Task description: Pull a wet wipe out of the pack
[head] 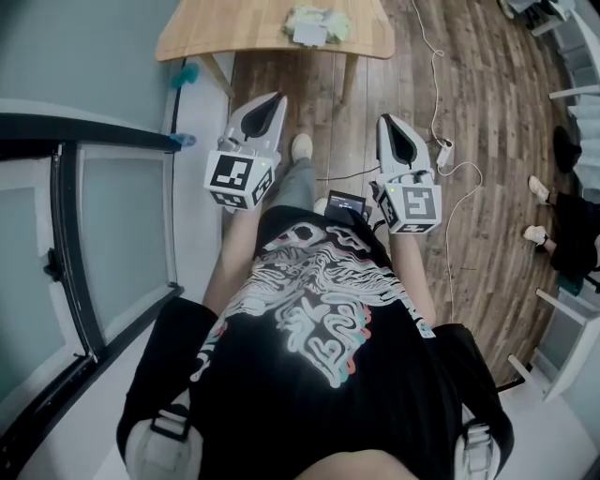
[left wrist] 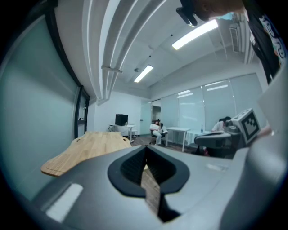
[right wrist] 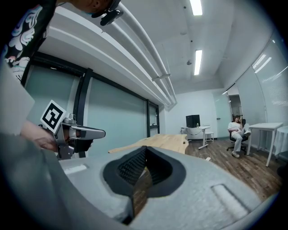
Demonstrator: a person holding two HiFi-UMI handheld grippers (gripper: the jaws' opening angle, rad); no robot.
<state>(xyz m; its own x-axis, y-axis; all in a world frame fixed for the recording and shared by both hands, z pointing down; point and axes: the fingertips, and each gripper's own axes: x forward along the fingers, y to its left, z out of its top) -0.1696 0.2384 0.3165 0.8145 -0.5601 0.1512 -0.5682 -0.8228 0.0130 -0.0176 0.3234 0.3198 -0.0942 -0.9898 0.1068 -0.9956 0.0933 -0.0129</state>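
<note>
Head view: wipe pack point(head: 314, 24) on worktop point(head: 230, 30), well apart from both tools. Left hand-held gripper point(head: 272, 101) & right hand-held gripper point(head: 392, 124) pinched closed, empty. Prob. approach step; next needs stepping fwd, opening one.

Pale green wipe pack point(head: 317, 25) lies on the wooden table point(head: 234, 33).

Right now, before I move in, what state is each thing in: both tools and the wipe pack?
left tool: shut, nothing between its jaws, held short of the table.
right tool: shut, nothing between its jaws, held short of the table.
wet wipe pack: lying on the wooden table, apart from both tools; flap too small to tell.
</note>
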